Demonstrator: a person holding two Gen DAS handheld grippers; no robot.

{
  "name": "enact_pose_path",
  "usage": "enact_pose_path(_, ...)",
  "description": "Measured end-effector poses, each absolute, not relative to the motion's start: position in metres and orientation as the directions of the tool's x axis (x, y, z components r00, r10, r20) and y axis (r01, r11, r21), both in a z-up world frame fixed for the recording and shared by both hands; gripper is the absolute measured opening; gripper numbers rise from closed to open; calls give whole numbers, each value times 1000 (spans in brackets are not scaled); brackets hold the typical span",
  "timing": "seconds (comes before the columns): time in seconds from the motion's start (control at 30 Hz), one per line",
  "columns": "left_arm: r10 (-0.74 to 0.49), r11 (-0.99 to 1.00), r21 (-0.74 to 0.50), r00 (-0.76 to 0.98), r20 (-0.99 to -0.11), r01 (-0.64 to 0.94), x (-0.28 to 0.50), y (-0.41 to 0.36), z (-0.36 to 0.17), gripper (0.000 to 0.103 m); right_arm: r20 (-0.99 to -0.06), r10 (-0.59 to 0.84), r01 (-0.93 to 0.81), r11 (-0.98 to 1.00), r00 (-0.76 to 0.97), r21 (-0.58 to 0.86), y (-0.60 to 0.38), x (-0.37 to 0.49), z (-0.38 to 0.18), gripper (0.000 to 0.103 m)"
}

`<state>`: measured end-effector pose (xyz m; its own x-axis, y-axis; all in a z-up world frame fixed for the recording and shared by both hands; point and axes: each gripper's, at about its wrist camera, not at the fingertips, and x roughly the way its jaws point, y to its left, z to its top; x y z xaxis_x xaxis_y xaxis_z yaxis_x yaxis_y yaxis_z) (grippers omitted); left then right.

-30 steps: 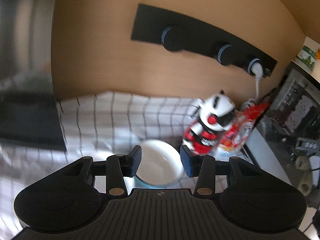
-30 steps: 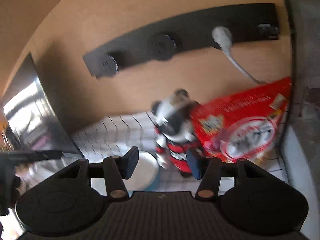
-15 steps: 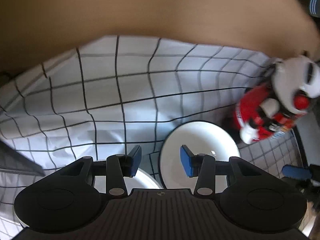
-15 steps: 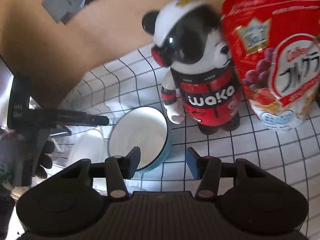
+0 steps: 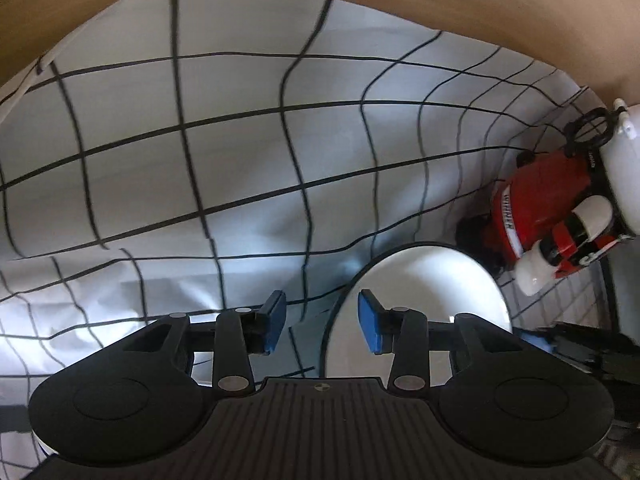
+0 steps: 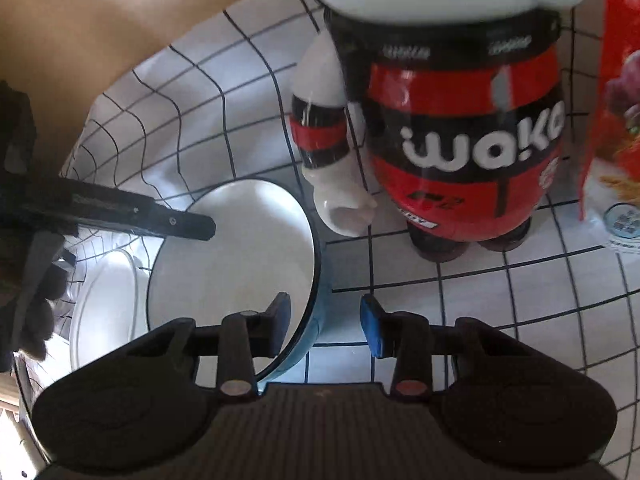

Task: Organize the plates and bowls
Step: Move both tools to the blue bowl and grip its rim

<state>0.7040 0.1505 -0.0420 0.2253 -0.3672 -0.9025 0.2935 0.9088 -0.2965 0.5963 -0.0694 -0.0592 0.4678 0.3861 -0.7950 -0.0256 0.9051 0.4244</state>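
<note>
Our bowl (image 6: pixel 240 248), white inside and blue outside, sits on the checked cloth (image 5: pixel 240 160). A white dish (image 6: pixel 100 300) lies just to its left and the bear figure (image 6: pixel 460 140) stands just beside it on the right. The right gripper (image 6: pixel 324 320) straddles the bowl's right wall, one pad inside and one outside. Its jaws stand narrow but apart, and we see a little gap at each pad. The left gripper (image 5: pixel 322 324) straddles the opposite rim with nothing pressed. Its jaws are closing, and the rim passes between them. A gloved hand (image 6: pixel 32 300) carries it at the left edge. A red cereal bag (image 6: pixel 616 120) stands beyond the bear.
</note>
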Motion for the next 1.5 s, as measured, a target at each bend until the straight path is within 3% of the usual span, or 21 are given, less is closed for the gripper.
enact_pose_path(0.1, -412, 892, -357, 174, -894, 279, 706, 148, -47, 38, -774, 449, -46, 875, 447, 482, -68, 600, -66, 38)
enact_pose_path(0.2, -377, 899, -313, 178, -909, 306, 699, 138, -47, 39, -759, 488, -54, 853, 432, 519, -68, 601, -70, 38)
enact_pose_path(0.33, -379, 893, -321, 142, -915, 315, 689, 128, -45, 46, -771, 482, -30, 855, 416, 518, -76, 597, -69, 38)
enact_pose_path(0.57, -396, 867, -344, 81, -915, 360, 667, 95, -47, 48, -781, 459, 28, 855, 423, 518, -111, 576, -64, 39)
enact_pose_path(1.1, -481, 818, -442, 16, -877, 368, 632, 15, -47, 50, -796, 382, 114, 868, 471, 484, -201, 529, -71, 39)
enact_pose_path(1.5, -512, 825, -483, 26, -858, 293, 620, -16, -67, 48, -793, 405, 46, 879, 455, 475, -231, 529, -68, 44)
